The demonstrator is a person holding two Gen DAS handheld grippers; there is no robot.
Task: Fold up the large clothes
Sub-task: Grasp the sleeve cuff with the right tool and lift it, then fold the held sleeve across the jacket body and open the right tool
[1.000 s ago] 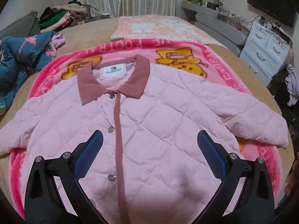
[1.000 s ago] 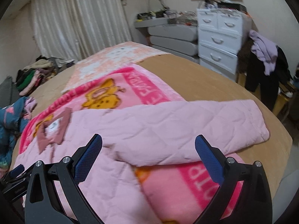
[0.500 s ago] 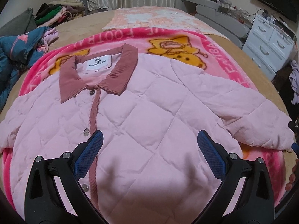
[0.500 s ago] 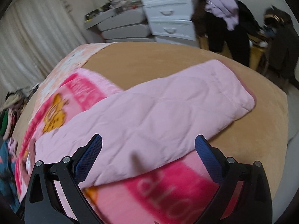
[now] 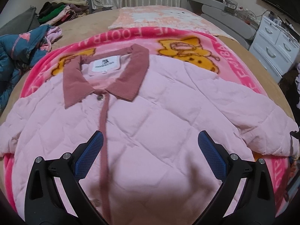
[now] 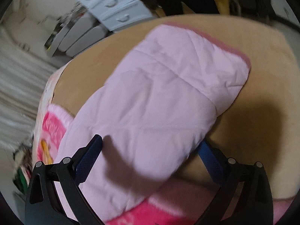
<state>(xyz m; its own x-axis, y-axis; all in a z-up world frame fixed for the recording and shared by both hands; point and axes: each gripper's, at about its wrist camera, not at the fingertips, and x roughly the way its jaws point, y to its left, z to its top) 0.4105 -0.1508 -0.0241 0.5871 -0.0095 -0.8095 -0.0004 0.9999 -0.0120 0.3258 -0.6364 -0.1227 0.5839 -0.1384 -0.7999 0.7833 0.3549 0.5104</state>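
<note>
Jacket (image 5: 150, 116): pink quilted, laid flat and front-up on the pink blanket (image 5: 249, 71) on the bed (image 5: 90, 24); collar (image 5: 105, 75) at the far end.
Change, right: the right hand-held gripper (image 6: 150, 161) has been brought from a far view of the bed down onto the sleeve (image 6: 165, 93); jaws wide, one on each side of the sleeve, not closed.
Change, left: the left hand-held gripper (image 5: 148, 155) has been shifted little; jaws wide, nothing held, over the lower front.
Meaning: sleeve grasp judged imminent; no fold made yet.
Left view only: whole garment, both sleeves spread.
Right view only: sleeve cuff (image 6: 241, 56) lying on bare bed beyond the blanket; view blurred.
</note>
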